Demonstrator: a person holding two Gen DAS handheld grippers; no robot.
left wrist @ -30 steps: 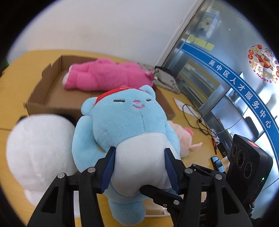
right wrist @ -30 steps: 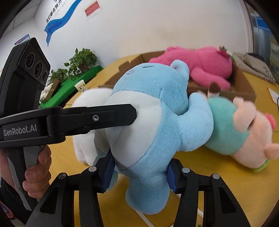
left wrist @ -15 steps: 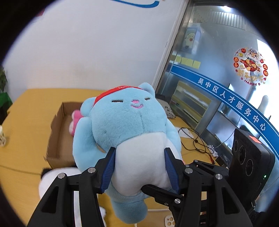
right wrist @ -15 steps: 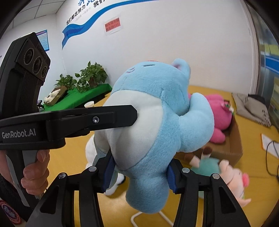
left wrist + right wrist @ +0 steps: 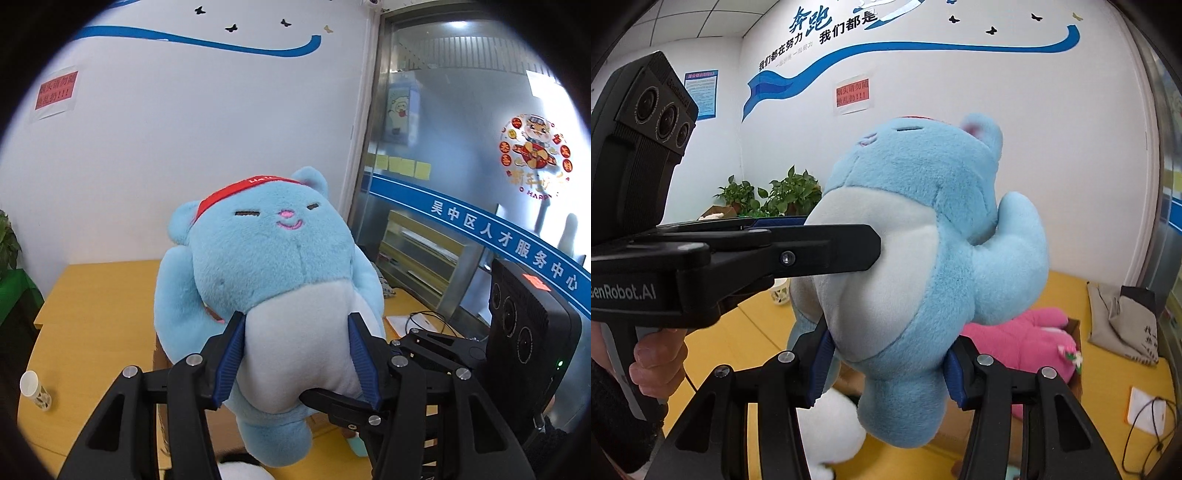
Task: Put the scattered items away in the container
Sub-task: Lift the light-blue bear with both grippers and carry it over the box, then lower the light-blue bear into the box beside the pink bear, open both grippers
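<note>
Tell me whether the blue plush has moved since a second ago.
Yes. The blue plush has risen: in the right wrist view the cardboard box now sits far lower.

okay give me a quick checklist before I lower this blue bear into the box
1. Left tool clamped on the bear: ok.
2. Right tool clamped on the bear's lower body: ok.
3. Bear lifted off the table: ok.
4. Box in sight: ok, below and behind the bear.
5. Room left in the box: cannot tell; the pink plush fills the visible part.
6. White plush out of the way: cannot tell.
</note>
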